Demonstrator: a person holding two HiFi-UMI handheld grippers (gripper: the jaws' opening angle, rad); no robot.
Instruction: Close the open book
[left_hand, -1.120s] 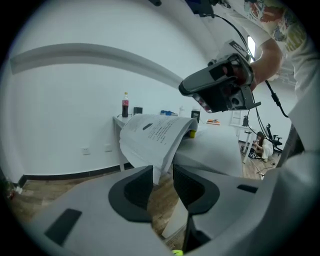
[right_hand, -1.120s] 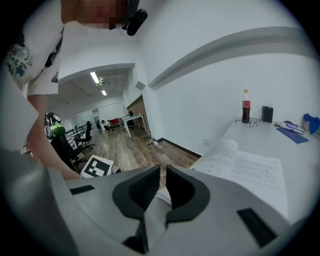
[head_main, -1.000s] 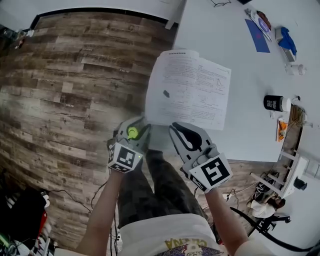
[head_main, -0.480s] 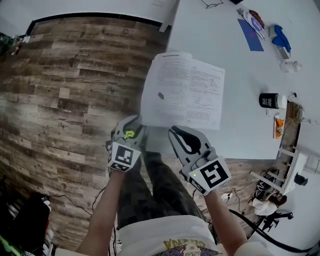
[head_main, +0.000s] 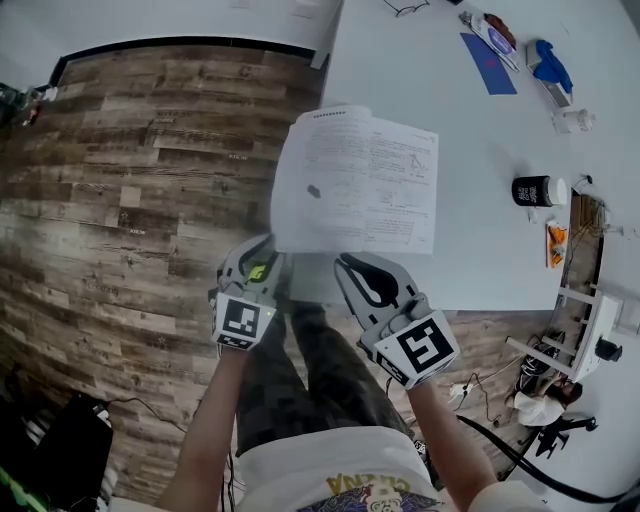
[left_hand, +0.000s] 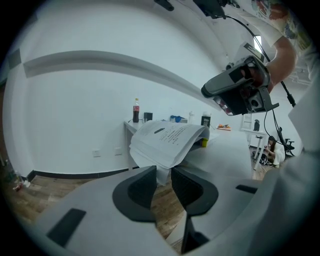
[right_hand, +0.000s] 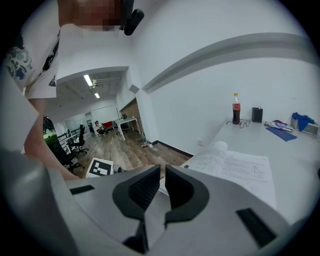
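Observation:
The open book (head_main: 355, 180) lies on the white table (head_main: 480, 260), its left half hanging over the table's left edge. My left gripper (head_main: 266, 256) is at the book's near left corner. In the left gripper view the jaws (left_hand: 164, 172) stand nearly together with white paper between them, and the book's left pages (left_hand: 167, 140) rise in a curved stack. My right gripper (head_main: 350, 262) sits at the book's near edge, jaws shut, nothing clearly between them (right_hand: 162, 175). The right page (right_hand: 240, 167) lies flat.
A black cup (head_main: 530, 190) stands right of the book. Glasses (head_main: 405, 8), a blue sheet (head_main: 488, 50) and a blue cloth (head_main: 548, 65) lie at the far end, with a cola bottle (right_hand: 236, 108). Wooden floor (head_main: 130, 180) lies to the left.
Both grippers have stayed at the book's near edge. The left gripper and the book's left side have shifted slightly left, and the head view has drifted.

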